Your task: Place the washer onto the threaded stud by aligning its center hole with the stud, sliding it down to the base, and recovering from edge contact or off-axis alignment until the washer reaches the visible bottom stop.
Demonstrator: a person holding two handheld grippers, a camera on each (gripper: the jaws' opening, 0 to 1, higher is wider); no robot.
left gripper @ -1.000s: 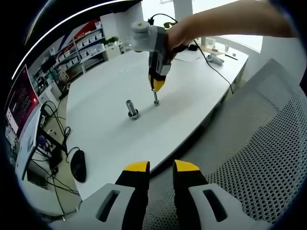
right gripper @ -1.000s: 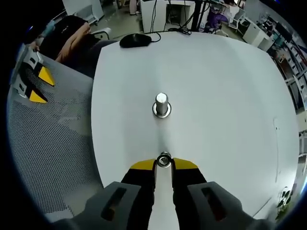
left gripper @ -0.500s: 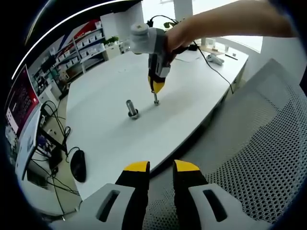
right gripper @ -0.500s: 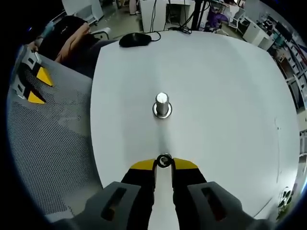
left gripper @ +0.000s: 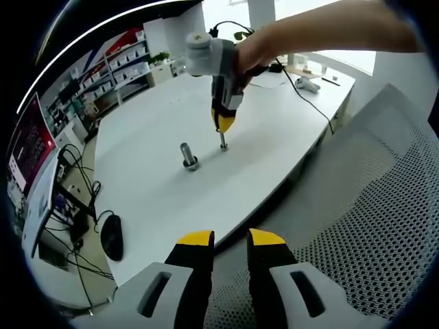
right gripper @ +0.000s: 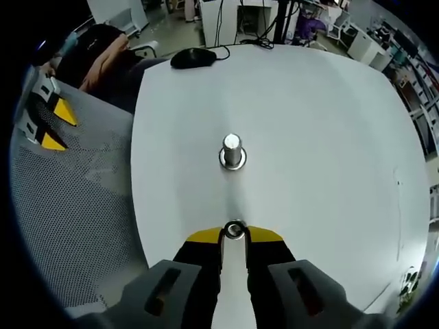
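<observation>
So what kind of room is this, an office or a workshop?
Probably an office or lab workspace. A white table holds a computer mouse, a mesh office chair stands beside it, and shelves of stored items line the far wall.

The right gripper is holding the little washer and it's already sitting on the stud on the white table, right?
Not quite. The right gripper does hold the washer, but it isn't on the stud yet; the right gripper view shows bare white table between them.
</observation>
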